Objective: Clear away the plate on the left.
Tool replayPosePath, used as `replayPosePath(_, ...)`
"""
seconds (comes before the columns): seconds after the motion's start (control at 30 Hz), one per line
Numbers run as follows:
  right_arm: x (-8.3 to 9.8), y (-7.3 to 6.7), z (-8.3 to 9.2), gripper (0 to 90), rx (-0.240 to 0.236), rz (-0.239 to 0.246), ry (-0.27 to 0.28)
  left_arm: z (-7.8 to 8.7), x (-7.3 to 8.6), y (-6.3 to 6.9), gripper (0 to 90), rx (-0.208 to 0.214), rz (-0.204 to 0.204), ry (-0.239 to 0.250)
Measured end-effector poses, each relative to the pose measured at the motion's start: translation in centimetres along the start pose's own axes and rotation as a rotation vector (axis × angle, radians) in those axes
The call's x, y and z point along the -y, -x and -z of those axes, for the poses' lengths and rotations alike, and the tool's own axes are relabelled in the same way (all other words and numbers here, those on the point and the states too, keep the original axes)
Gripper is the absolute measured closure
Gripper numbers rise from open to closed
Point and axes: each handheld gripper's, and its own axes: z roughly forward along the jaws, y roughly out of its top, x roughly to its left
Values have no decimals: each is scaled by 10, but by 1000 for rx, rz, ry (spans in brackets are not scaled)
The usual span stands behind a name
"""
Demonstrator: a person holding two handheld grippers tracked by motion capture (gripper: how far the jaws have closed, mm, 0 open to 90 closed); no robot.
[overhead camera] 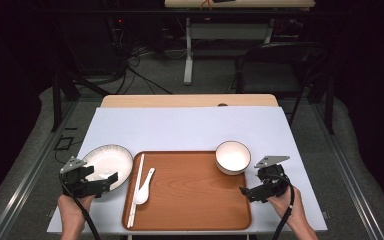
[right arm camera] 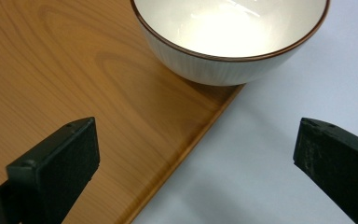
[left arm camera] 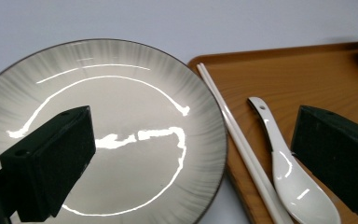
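In the high view, the left gripper [overhead camera: 111, 180] hovers over the near edge of the plate [overhead camera: 111, 159], which sits on the table [overhead camera: 190, 127] just beside the tray's [overhead camera: 190, 200] left edge; the right gripper [overhead camera: 246, 192] hangs at the tray's right edge, below the bowl [overhead camera: 232, 156] on its far right corner. Chopsticks [overhead camera: 136, 187] and spoon [overhead camera: 143, 190] lie along the tray's left edge, long axes running near to far, the spoon's handle pointing away. In the left gripper view, the jaws stand wide, one over the plate [left arm camera: 107, 130], one over the tray [left arm camera: 298, 79], beside the spoon [left arm camera: 293, 182] and chopsticks [left arm camera: 242, 144]. In the right gripper view, the jaws gape wide astride the tray's [right arm camera: 74, 84] edge, empty, with the bowl [right arm camera: 228, 42] ahead overhanging that edge.
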Motion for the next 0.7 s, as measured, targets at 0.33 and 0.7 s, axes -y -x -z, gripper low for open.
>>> replayPosePath(0.33, -1, -2, -3, 0, -9, 20, -13, 10, 6, -25, 0, -117, 124, 93)
replayPosePath(0.7, -2, -7, -4, 0, -11, 33, -22, 11, 24, -40, 24, -158, 367, 160)
